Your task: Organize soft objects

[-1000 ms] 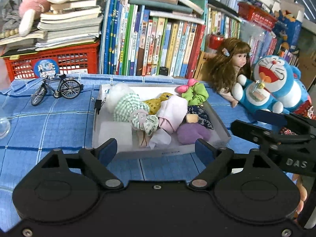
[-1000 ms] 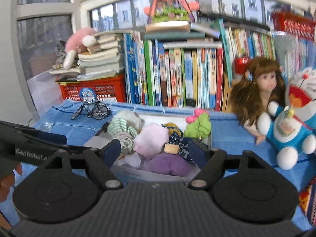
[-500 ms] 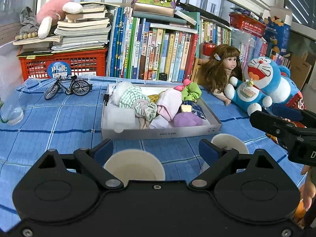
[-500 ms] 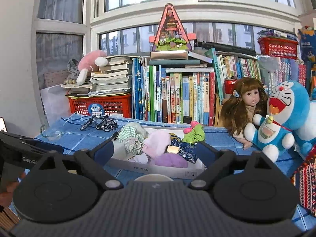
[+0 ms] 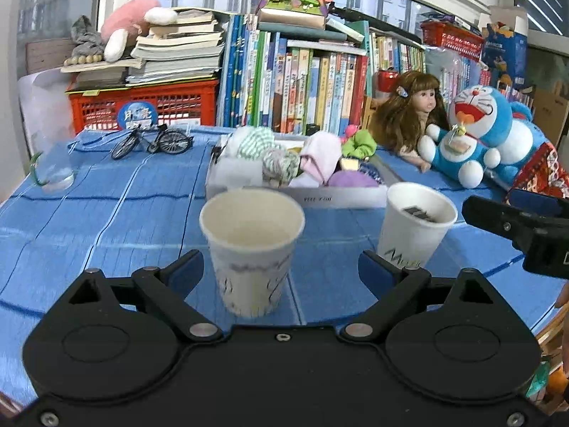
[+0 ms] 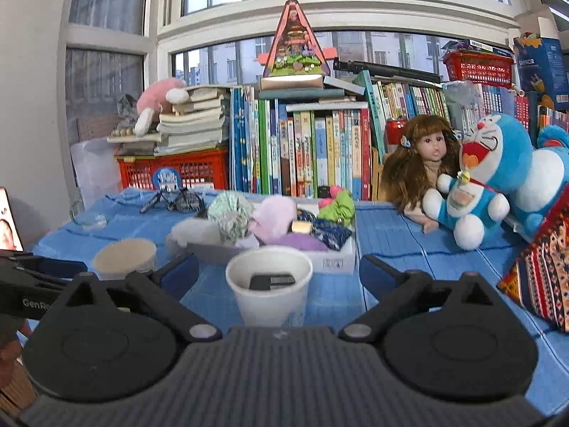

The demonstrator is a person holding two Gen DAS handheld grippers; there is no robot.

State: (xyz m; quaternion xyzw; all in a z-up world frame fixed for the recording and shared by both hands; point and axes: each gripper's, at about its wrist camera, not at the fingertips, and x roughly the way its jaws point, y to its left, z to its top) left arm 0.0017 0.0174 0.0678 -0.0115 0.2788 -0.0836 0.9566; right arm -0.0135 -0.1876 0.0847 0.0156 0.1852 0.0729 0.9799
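A white tray [image 5: 341, 197] on the blue cloth holds several soft pieces, among them a green checked scrunchie [image 5: 263, 147], a pink cloth [image 5: 320, 154] and a purple pad [image 5: 350, 178]. In front of it stand two paper cups. The empty cup [image 5: 251, 249] stands between the fingers of my left gripper [image 5: 281, 270], which is open and clear of it. The other cup [image 6: 269, 290] has a dark flat item inside. It stands between the fingers of my right gripper [image 6: 279, 272], whose jaws are opening and do not touch it.
A doll [image 6: 423, 163] and a blue plush cat [image 6: 480, 178] sit at the back right. A patterned cushion [image 6: 544, 277] lies at the right. A toy bicycle [image 5: 153, 140] and a glass [image 5: 53, 167] stand at the left. Books and a red crate [image 5: 142, 106] line the back.
Both grippers have drawn back from the tray, and it now looks smaller. Two paper cups have come into view, one between each pair of fingers. Both pairs of jaws stand wider.
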